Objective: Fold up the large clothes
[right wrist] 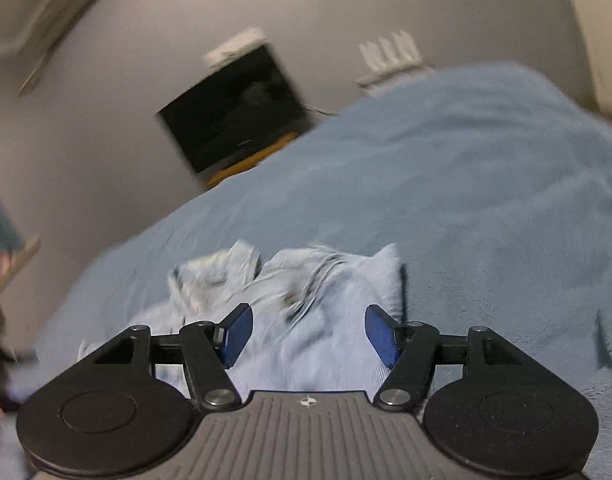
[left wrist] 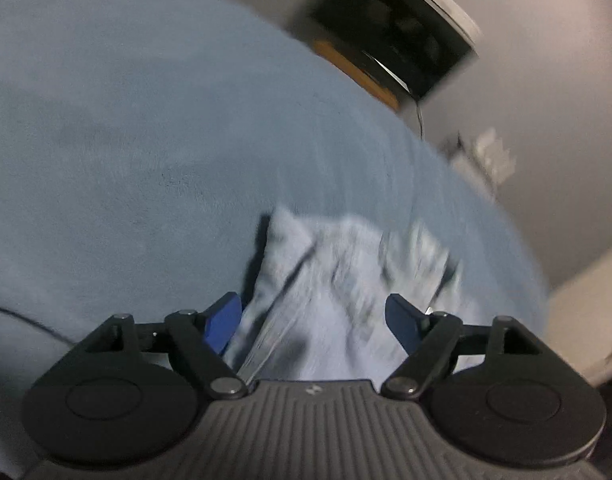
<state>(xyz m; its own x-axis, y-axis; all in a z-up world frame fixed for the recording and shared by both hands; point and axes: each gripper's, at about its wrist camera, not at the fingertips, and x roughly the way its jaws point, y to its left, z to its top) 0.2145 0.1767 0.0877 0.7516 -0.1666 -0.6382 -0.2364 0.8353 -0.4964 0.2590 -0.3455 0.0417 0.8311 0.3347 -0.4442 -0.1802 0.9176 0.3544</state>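
A pale blue garment (left wrist: 330,280) lies bunched on a blue fleece blanket (left wrist: 146,120), blurred by motion. My left gripper (left wrist: 314,320) hovers just over its near part with the blue pads (left wrist: 224,320) spread wide and no cloth pinched between them. In the right wrist view the same garment (right wrist: 306,304) shows a collar-like fold and creases. My right gripper (right wrist: 306,332) is open above it, its pads (right wrist: 380,334) apart and clear of the fabric. Under both gripper bodies the garment's near edge is out of sight.
The blanket (right wrist: 466,184) covers a bed reaching to a grey wall. A black box-like object (left wrist: 394,32) on a wooden stand sits by the wall, also seen as the black box (right wrist: 230,112). A white rack (right wrist: 390,54) stands beyond the bed.
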